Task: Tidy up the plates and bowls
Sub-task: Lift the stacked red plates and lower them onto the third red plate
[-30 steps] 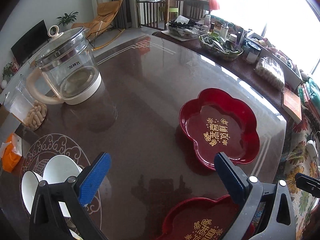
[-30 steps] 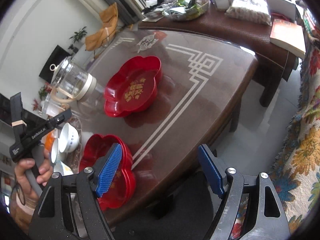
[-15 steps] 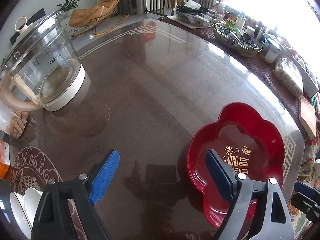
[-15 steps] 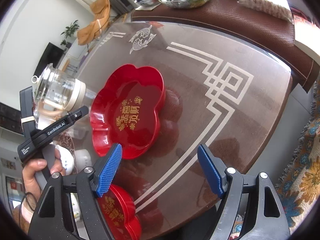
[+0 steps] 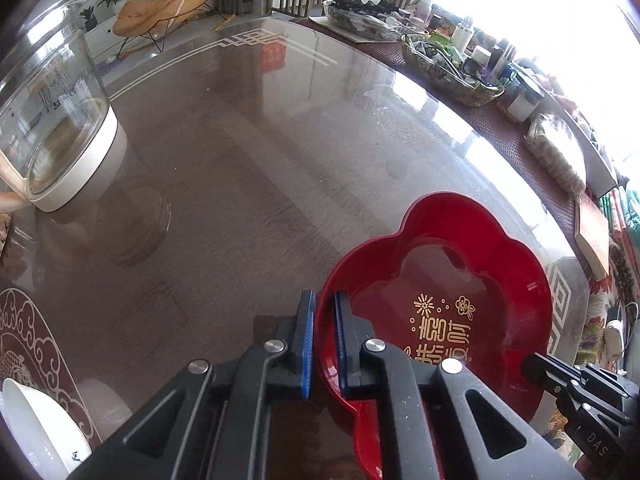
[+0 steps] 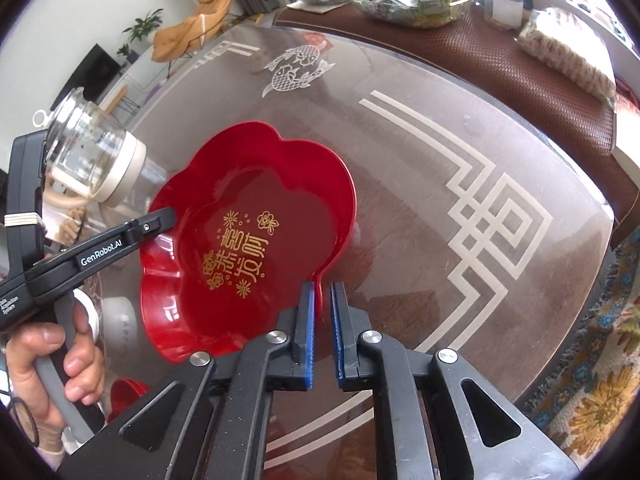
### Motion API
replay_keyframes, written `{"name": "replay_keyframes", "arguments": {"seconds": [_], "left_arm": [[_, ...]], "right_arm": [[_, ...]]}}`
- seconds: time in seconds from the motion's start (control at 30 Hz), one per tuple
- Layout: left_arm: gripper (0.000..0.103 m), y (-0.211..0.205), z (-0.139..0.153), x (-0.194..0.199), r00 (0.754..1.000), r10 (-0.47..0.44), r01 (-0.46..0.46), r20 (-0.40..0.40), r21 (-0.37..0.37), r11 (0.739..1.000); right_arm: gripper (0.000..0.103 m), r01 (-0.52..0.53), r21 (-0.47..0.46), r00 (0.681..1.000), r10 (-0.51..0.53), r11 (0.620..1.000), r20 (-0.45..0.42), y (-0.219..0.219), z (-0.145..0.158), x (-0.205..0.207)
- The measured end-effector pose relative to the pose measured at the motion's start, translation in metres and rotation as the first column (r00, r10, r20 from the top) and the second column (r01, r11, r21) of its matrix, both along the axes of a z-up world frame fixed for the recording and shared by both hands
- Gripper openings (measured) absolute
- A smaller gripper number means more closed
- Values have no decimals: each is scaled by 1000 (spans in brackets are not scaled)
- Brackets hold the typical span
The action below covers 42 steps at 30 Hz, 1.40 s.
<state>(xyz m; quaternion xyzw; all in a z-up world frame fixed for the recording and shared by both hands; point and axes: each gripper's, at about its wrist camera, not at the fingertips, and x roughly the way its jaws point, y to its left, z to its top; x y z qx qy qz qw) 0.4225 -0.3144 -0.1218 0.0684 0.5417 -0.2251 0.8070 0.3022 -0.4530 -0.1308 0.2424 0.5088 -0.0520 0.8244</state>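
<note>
Near the camera, the left gripper (image 5: 324, 344) has just closed its blue-padded jaws onto the left rim of a glossy red flower-shaped plastic plate (image 5: 440, 312). The right gripper (image 6: 322, 332) has likewise just closed, pinching the opposite rim. The scalloped plate sits flat on the glass-topped brown table (image 6: 420, 168), near its right edge; its gold lettering runs diagonally. Far left stands a clear glass kettle with a cream base (image 5: 60, 128).

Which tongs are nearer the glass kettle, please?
Left. The left tongs have just closed on the plate rim facing the kettle; the right tongs have just closed on the opposite rim, across the plate.
</note>
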Motion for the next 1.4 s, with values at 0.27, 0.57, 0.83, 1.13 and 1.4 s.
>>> {"name": "replay_keyframes", "arguments": {"seconds": [0.27, 0.57, 0.83, 1.13, 1.4], "left_arm": [[8, 26, 51, -26, 999, 4, 1, 54, -97, 995], [8, 98, 119, -103, 996, 19, -5, 90, -161, 987], [8, 144, 85, -177, 993, 6, 1, 117, -64, 998], [8, 144, 47, -195, 994, -12, 13, 111, -8, 1000], [9, 143, 34, -200, 992, -25, 22, 124, 21, 1000]], "right_arm": [[9, -20, -30, 994, 23, 999, 109, 10, 44, -34], [10, -95, -57, 972, 105, 994, 209, 62, 119, -100], [10, -115, -48, 974, 122, 992, 189, 113, 97, -156], [10, -101, -85, 987, 111, 991, 118, 131, 53, -171], [10, -80, -150, 988, 98, 985, 115, 137, 43, -168]]}}
